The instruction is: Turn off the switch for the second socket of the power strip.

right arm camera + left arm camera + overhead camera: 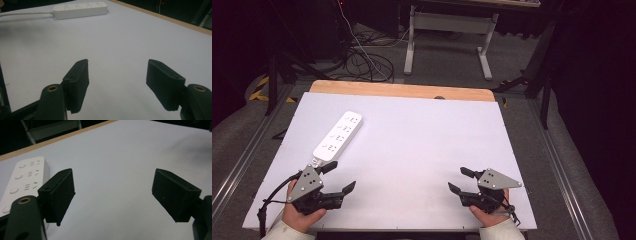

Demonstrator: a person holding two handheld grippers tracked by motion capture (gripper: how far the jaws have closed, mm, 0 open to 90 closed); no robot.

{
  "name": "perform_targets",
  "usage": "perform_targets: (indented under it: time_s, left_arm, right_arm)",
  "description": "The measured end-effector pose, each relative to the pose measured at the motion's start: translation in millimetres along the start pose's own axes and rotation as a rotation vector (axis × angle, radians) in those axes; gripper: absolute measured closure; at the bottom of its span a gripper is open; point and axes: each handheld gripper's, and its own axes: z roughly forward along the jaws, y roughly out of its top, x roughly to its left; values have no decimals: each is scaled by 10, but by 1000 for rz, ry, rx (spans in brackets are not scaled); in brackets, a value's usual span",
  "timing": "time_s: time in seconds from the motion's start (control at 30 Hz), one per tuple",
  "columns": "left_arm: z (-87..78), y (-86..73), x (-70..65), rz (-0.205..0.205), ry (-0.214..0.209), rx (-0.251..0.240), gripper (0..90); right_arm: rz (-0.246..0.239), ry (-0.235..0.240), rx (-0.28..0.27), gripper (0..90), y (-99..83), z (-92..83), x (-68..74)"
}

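A white power strip point(338, 135) lies slanted on the left half of the white table top point(422, 150), its sockets facing up. My left gripper point(340, 176) rests low at the front left, just short of the strip's near end, jaws open and empty. In the left gripper view the strip point(23, 180) lies left of the open gripper point(113, 195). My right gripper point(458, 179) sits at the front right, open with nothing between its jaws. The right gripper view has the strip point(80, 10) far off at the top, with its white cord point(25, 13) running left.
A wooden strip point(402, 91) edges the table's far side. Beyond it, black cables point(362, 62) lie on the floor beside a white desk frame point(449, 35). Metal rails point(242, 160) run along both sides of the table.
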Motion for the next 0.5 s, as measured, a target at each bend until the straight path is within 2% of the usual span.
perform_targets:
  time_s: [0.2,0.27,0.3,0.5]
  left_arm:
    - [-18,19,-6,-7,0,7,178]
    - [-25,35,-16,29,15,17,176]
    - [-27,36,-16,34,17,19,176]
    - [-43,36,26,5,11,20,177]
  right_arm:
    - [-9,-7,-7,352,3,-9,7]
    - [-17,-9,-6,351,1,-2,6]
    - [-19,-10,-4,352,1,0,5]
    - [-19,-11,-2,352,2,8,7]
